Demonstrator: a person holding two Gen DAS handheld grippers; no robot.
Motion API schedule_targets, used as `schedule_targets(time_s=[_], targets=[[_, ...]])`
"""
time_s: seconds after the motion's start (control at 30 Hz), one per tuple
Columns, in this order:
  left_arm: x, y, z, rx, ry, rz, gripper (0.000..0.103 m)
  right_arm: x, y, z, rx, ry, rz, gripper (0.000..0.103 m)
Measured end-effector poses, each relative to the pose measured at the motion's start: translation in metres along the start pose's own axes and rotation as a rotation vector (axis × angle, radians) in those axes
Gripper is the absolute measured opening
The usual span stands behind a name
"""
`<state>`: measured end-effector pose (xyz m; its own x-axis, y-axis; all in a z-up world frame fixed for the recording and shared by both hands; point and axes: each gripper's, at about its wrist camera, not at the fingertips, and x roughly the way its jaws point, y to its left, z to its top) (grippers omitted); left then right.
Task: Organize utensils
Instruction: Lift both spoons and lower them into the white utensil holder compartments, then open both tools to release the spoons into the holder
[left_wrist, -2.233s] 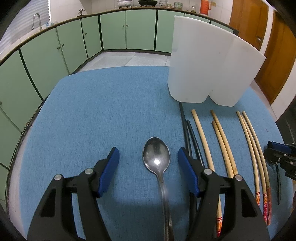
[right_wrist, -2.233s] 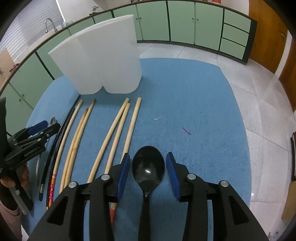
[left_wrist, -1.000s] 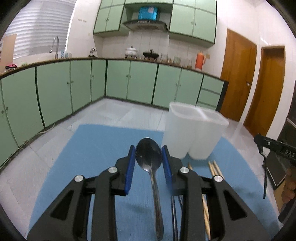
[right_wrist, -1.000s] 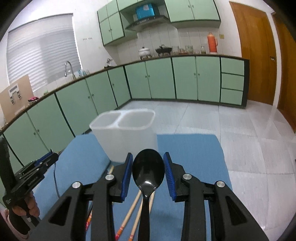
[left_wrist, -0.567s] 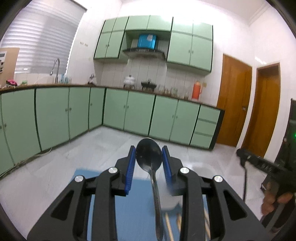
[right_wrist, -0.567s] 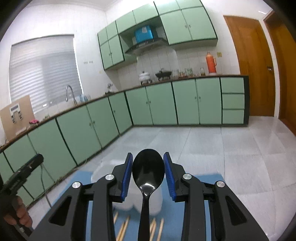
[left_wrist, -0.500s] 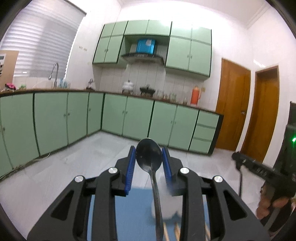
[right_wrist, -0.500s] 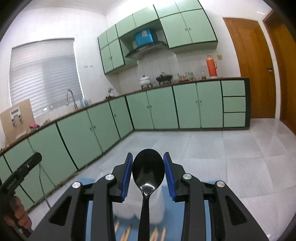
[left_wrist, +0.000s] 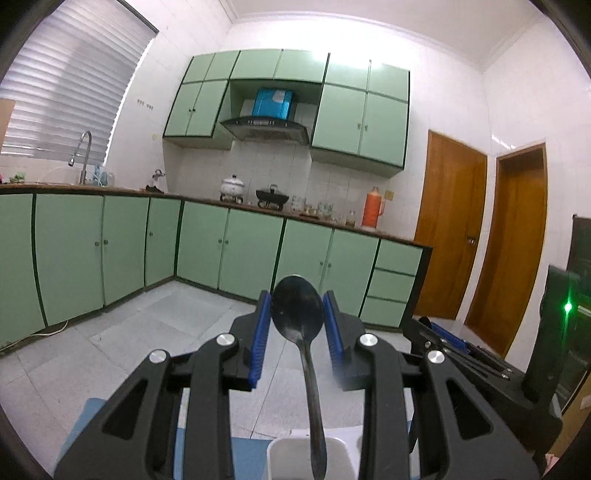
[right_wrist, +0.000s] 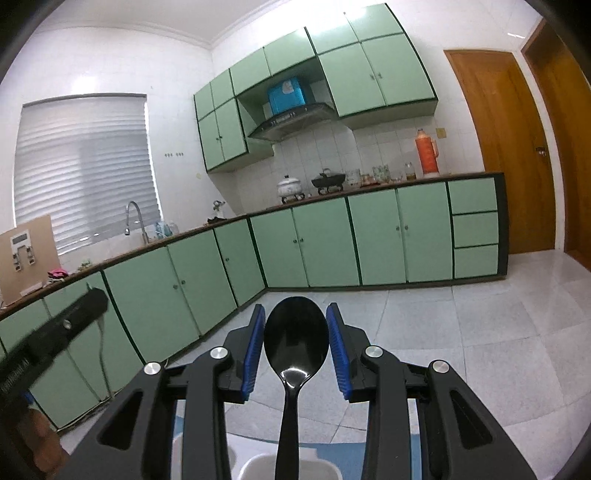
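Observation:
My left gripper (left_wrist: 297, 330) is shut on a metal spoon (left_wrist: 297, 314), bowl up, handle pointing down toward the white two-part holder (left_wrist: 288, 452) at the bottom of the left wrist view. My right gripper (right_wrist: 296, 345) is shut on a black plastic spoon (right_wrist: 296, 336), bowl up, handle running down over the holder's rim (right_wrist: 255, 467) in the right wrist view. Both grippers are tilted up and held above the holder. The chopsticks on the cloth are out of view.
The blue table cloth (left_wrist: 86, 421) shows only at the bottom edges. Green kitchen cabinets (left_wrist: 236, 254) and a tiled floor (right_wrist: 480, 332) fill the background. The right gripper's body (left_wrist: 461, 350) shows at the right of the left wrist view, the left gripper's body (right_wrist: 62, 325) at the left of the right wrist view.
Both grippers closed on their spoons, lifted them off the cloth and tilted upward. The holder has slid to the bottom of both views, under the spoon handles.

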<state>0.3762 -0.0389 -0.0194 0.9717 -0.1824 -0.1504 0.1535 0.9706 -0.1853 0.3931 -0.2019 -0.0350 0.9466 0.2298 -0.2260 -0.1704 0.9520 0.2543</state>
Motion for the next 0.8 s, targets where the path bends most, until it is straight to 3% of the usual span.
schedule_targets(time_s=[0.17, 0.5, 0.8], targets=[[0.023, 0.008, -0.03, 0.011, 0.072, 0.009, 0.027, 0.013, -0.009, -0.027, -0.002, 0.054, -0.013, 0.034], [0.016, 0.021, -0.068, 0.039, 0.165, 0.018, 0.028, 0.007, -0.019, -0.062, 0.027, 0.131, 0.033, 0.034], [-0.001, 0.026, -0.075, 0.028, 0.173, 0.016, 0.036, -0.01, -0.015, -0.067, 0.021, 0.154, 0.061, 0.035]])
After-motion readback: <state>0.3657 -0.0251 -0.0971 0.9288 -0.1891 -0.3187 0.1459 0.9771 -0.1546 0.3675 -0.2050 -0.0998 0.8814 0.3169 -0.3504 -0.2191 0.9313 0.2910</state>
